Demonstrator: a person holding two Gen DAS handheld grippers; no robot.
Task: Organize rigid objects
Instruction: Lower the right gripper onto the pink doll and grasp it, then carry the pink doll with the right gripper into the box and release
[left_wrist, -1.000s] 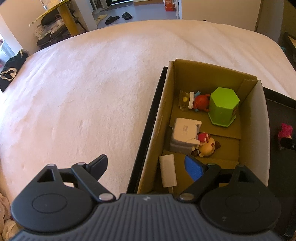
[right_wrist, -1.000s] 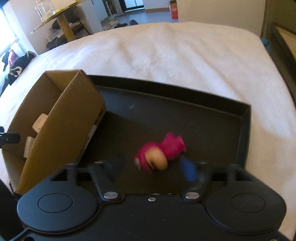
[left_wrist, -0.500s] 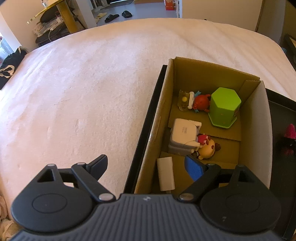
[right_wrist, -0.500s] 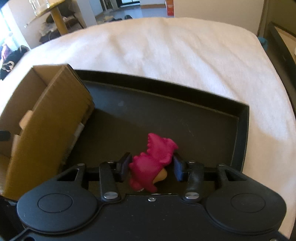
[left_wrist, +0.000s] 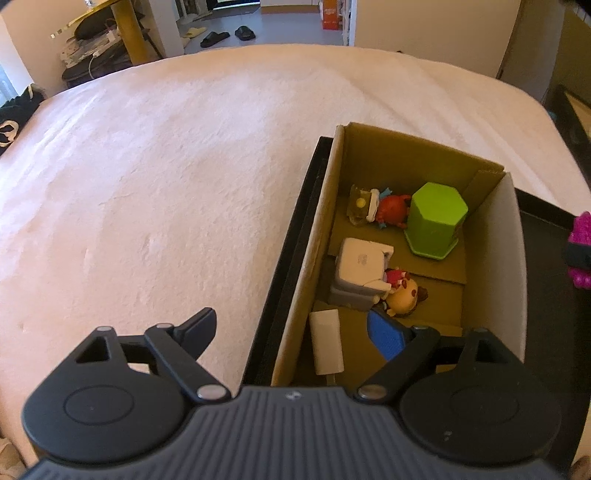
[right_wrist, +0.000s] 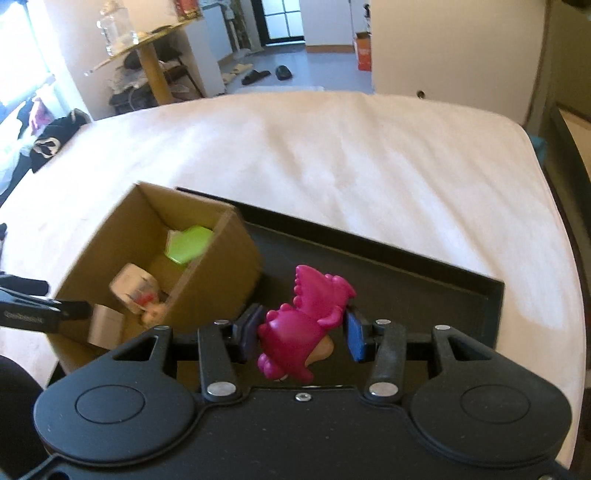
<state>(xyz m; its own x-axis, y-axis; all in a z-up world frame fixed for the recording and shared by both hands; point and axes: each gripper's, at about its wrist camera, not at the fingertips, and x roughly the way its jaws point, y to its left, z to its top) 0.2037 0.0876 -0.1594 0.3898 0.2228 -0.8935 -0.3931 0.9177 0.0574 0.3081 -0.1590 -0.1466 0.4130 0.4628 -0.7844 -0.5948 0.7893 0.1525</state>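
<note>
Our right claw (right_wrist: 301, 334) pinches the pink figurine (right_wrist: 301, 325) across its body; it seems light, stiff and slick, so we grip midbody. Left claw (left_wrist: 295, 332) spread.

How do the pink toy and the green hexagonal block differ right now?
The pink toy is clamped in the right gripper above the black tray; the green hexagonal block stands inside the cardboard box. The toy is a lumpy figure, tilted; the block is flat-sided, upright. Both are rigid toys.
</note>
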